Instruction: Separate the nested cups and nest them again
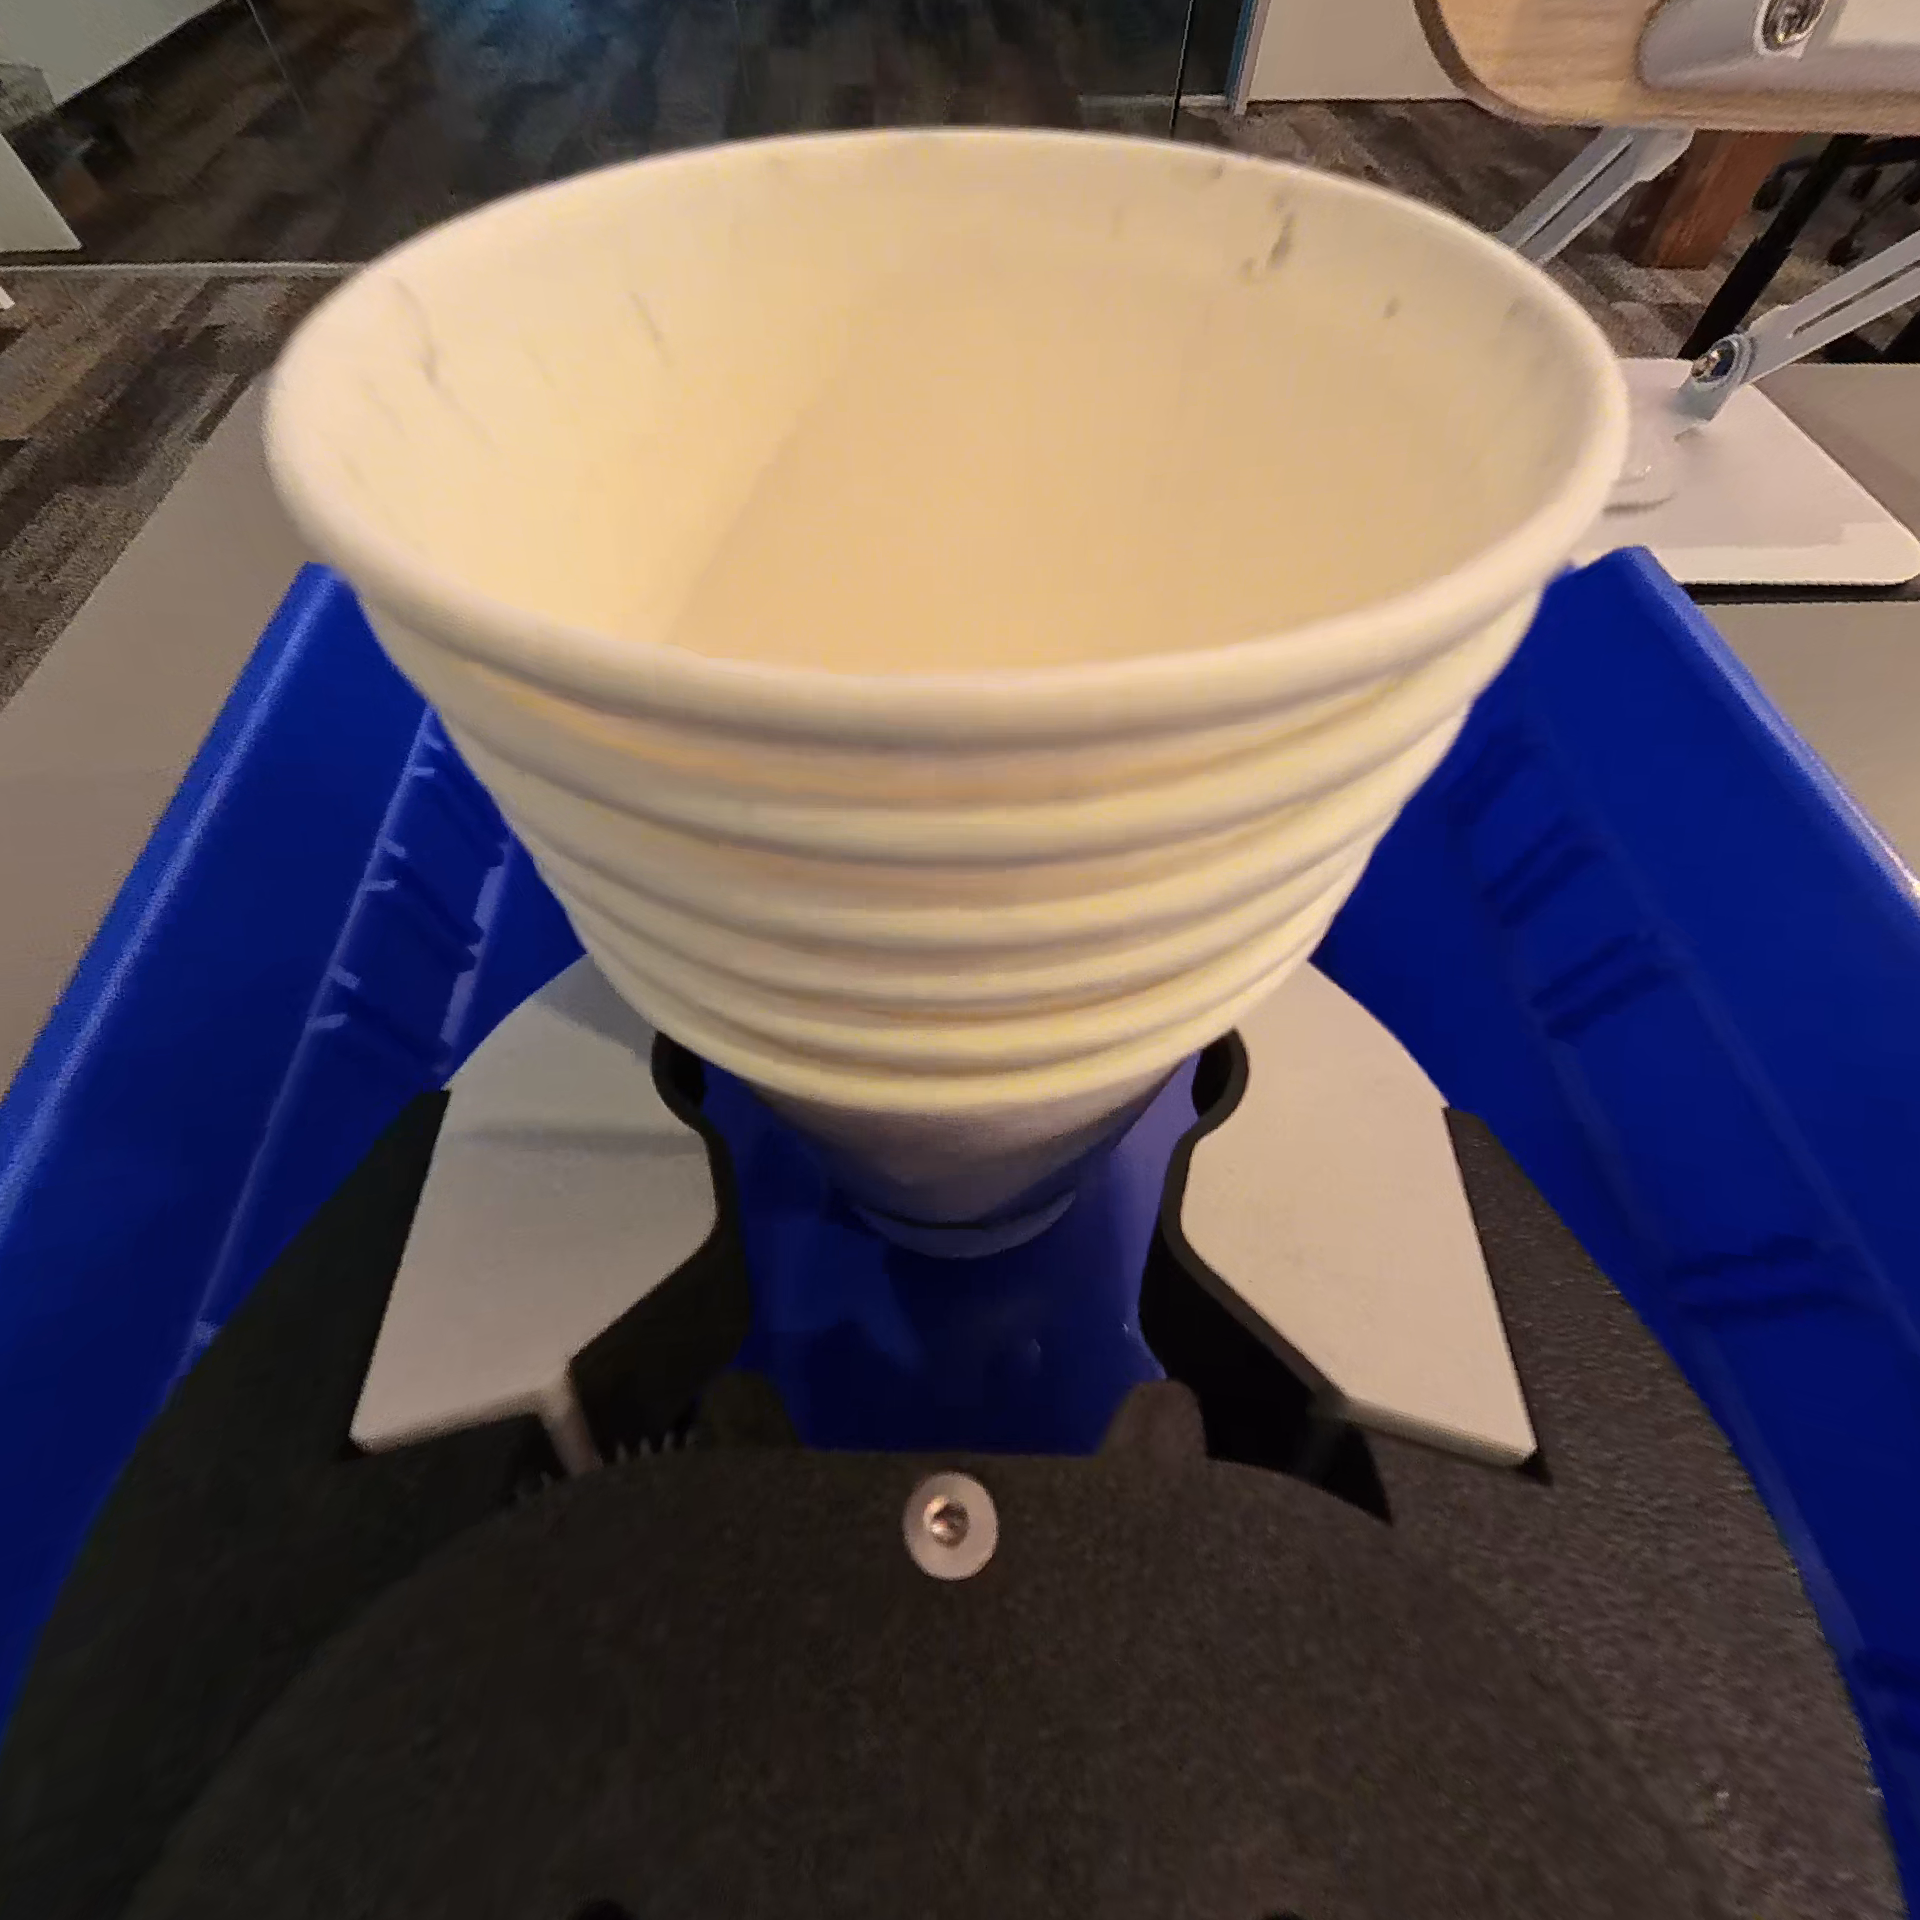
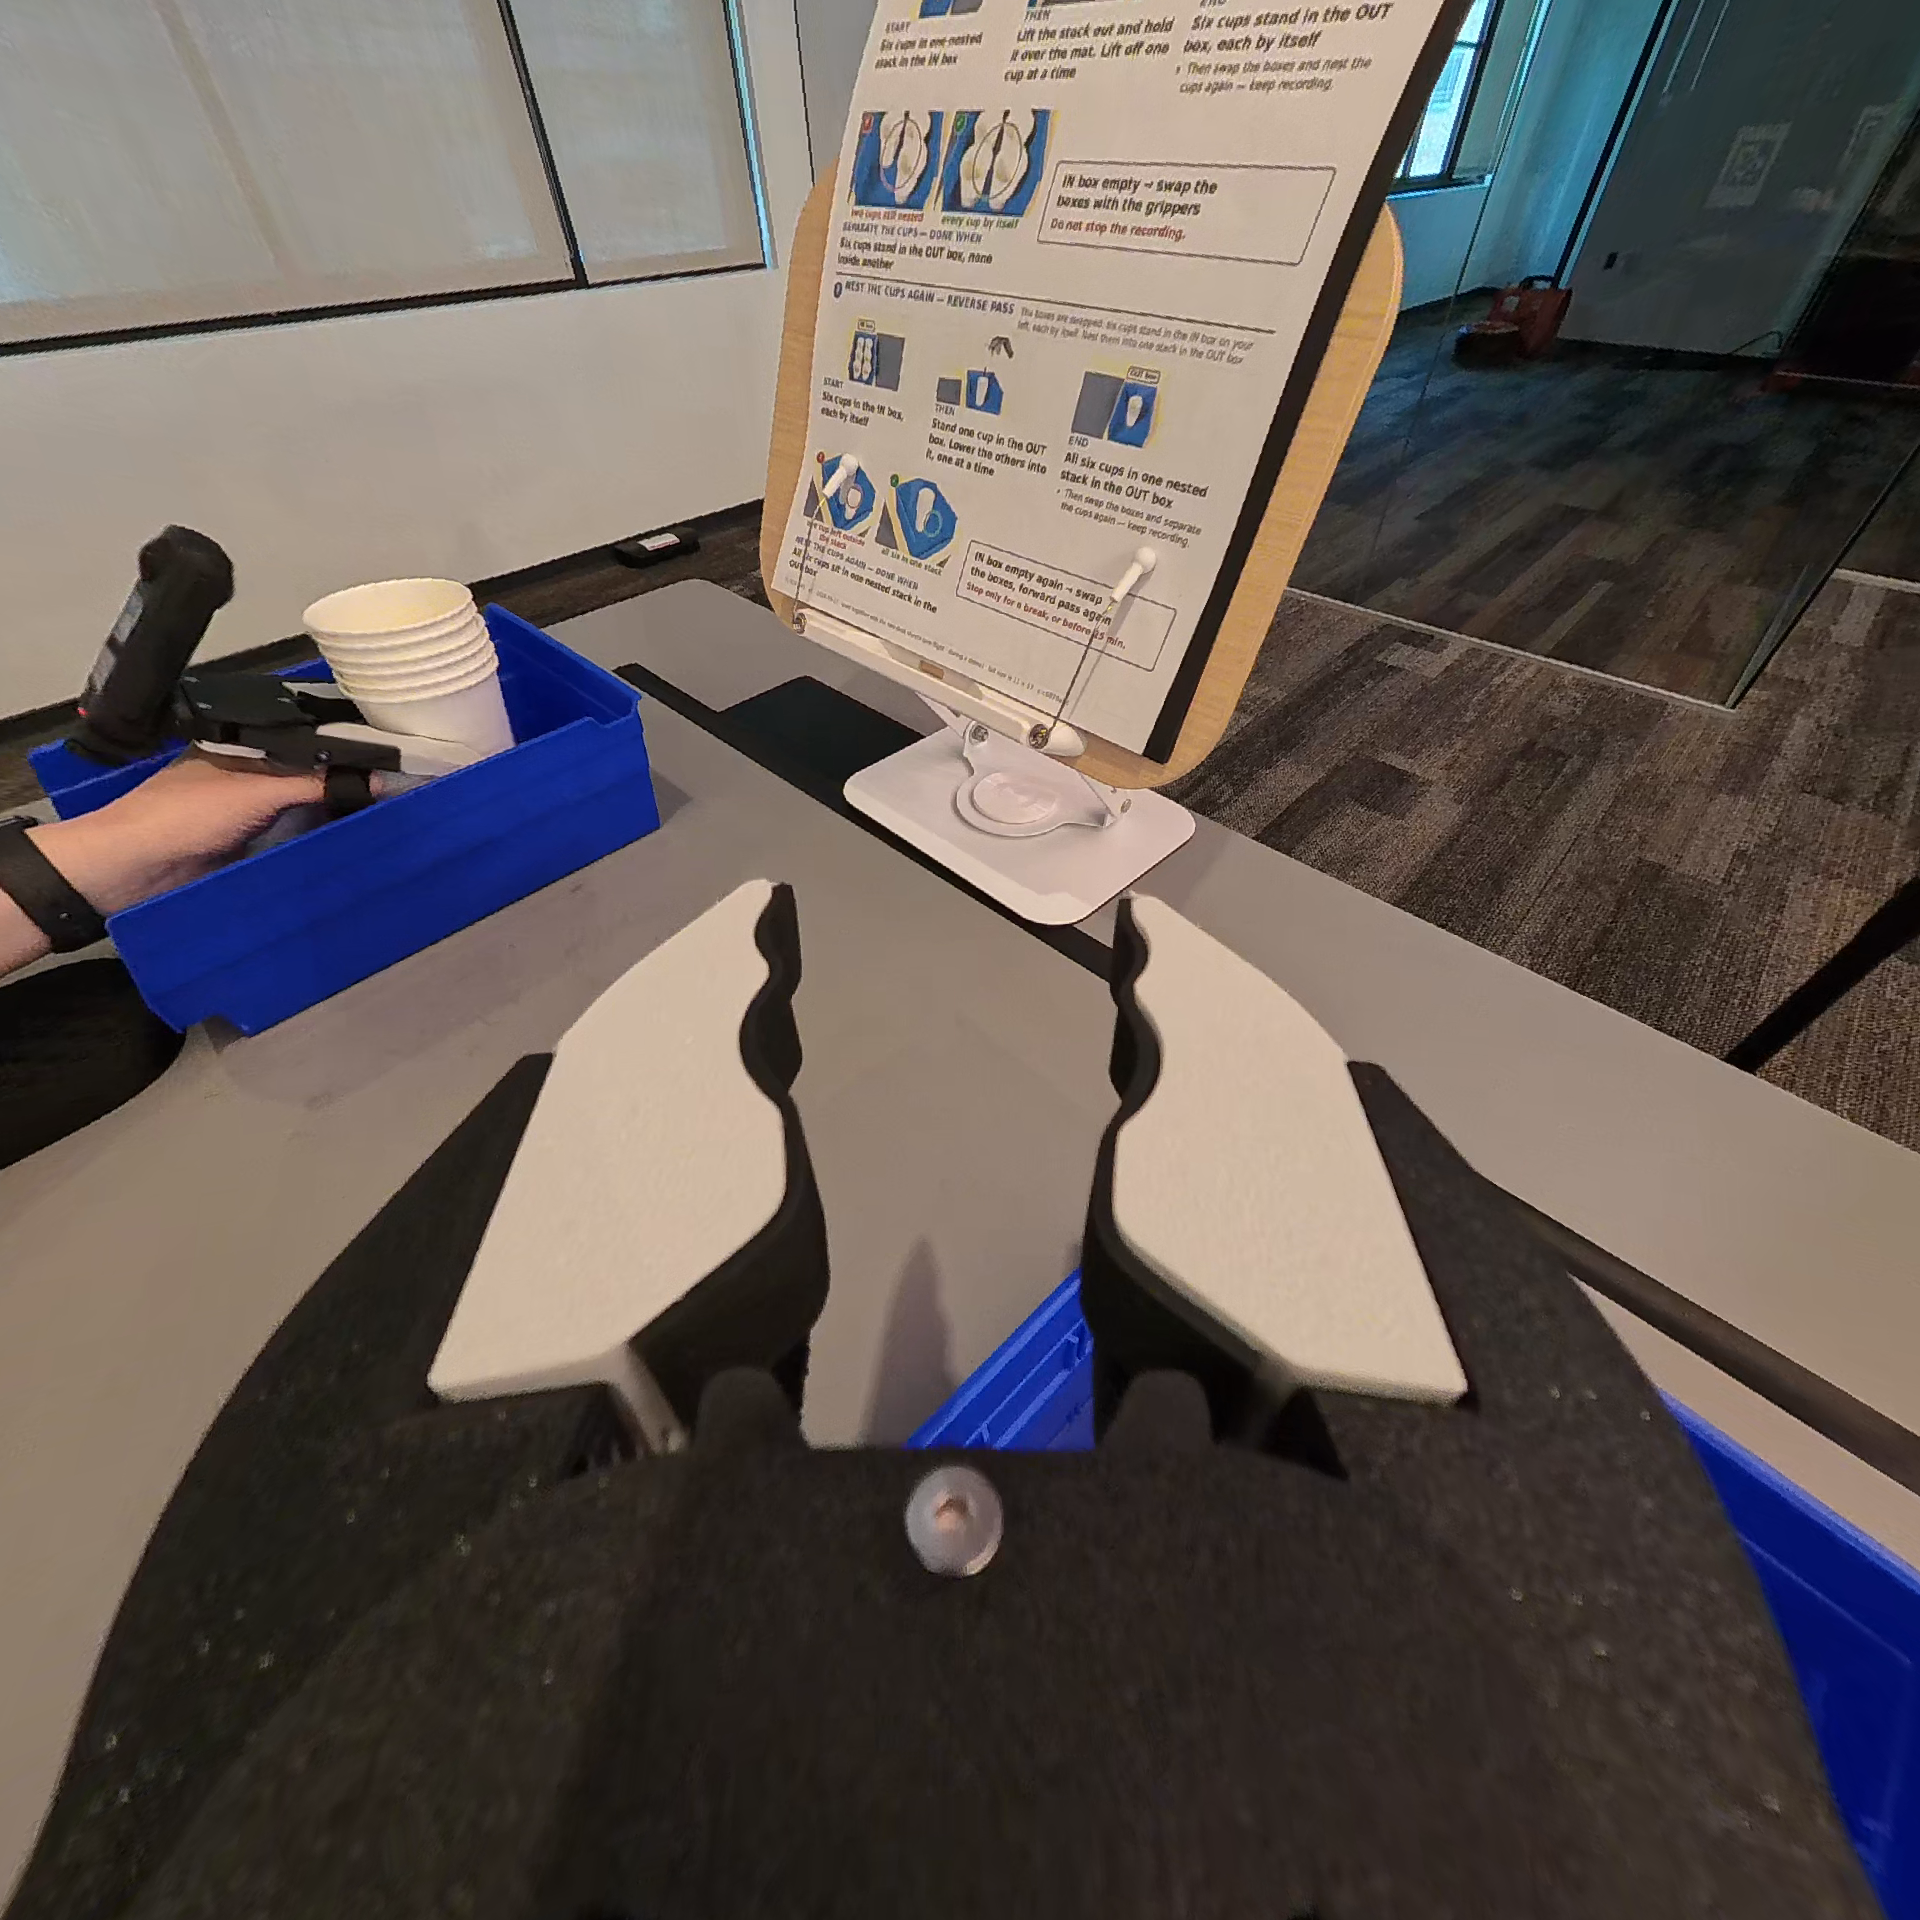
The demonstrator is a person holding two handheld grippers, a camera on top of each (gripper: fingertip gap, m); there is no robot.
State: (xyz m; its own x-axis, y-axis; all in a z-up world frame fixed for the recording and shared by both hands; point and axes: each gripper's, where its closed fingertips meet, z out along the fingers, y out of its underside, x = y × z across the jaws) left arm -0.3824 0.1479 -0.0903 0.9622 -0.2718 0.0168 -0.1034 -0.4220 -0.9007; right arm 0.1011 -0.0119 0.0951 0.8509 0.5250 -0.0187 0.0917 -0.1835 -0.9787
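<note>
1. Nested stack of white paper cups (image 1: 935, 665), rims showing as close rings, upright inside a blue plastic bin (image 1: 1621, 935).
2. Left gripper (image 1: 951, 1164) reaching into that bin, black-edged fingers (image 1: 686, 1101) on either side of the bottom cup's base; whether pressed against it or just beside it, cannot tell from the wrist view.
3. Seen from the right wrist view: same stack (image 2: 410, 660) in the bin (image 2: 416, 862), left gripper (image 2: 301, 743) at its lower part, a person's hand (image 2: 177, 821) with a black wristband behind it.
4. Right gripper (image 2: 951, 935) empty, fingers (image 2: 644, 1122) spread apart, over the grey table (image 2: 935, 1091), well to the right of the bin.
5. Second blue bin (image 2: 1039, 1382) partly visible under the right gripper.
6. Instruction sheet on a wooden stand (image 2: 1060, 416) behind, farther along the table than the bin, on a white base.
</note>
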